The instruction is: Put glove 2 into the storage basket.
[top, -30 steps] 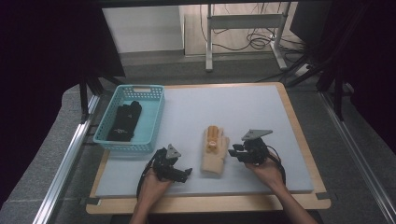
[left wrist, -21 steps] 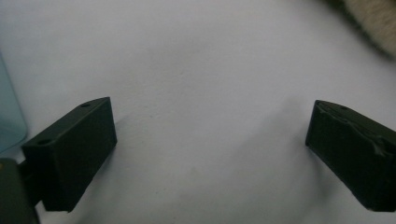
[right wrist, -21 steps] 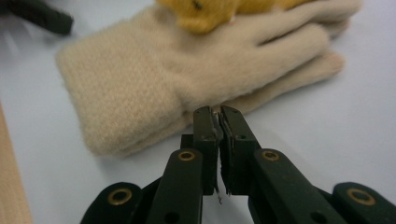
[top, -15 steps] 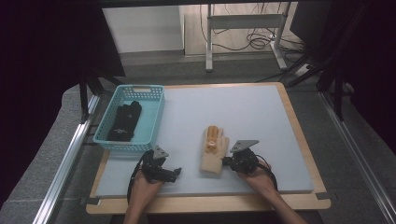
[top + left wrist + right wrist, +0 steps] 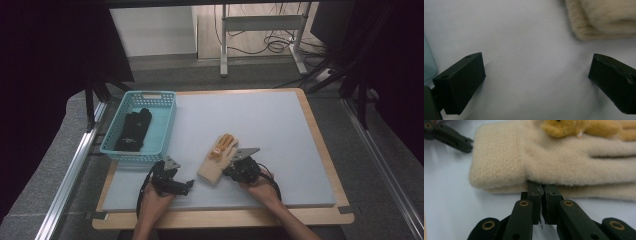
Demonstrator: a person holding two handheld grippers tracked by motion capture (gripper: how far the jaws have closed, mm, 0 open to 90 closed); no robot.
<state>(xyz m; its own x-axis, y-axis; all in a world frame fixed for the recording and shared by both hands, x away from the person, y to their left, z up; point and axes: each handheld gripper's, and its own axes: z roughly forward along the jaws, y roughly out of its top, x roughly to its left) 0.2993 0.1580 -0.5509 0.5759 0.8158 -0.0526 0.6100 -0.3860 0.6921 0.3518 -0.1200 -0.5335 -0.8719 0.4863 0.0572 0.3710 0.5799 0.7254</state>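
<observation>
The pale blue mat (image 5: pixel 280 125) covers most of the frame, and the teal basket (image 5: pixel 165 122) at its upper left holds dark gloves (image 5: pixel 134 130). Below centre lie the cream gloves (image 5: pixel 216 159), stacked. The right gripper (image 5: pixel 541 187) is pinched shut at their near edge; whether it bites fabric I can't tell. The left gripper (image 5: pixel 534 75) gapes wide, holding nothing. I'd get both layers firmly caught before lifting.

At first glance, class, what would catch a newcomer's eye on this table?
The cream glove with orange fingers, lying near the white mat's front edge. The right gripper, jaws closed, meets the glove's side edge, and the left gripper sits open beside its cuff. Black gloves fill a turquoise basket at left.
</observation>
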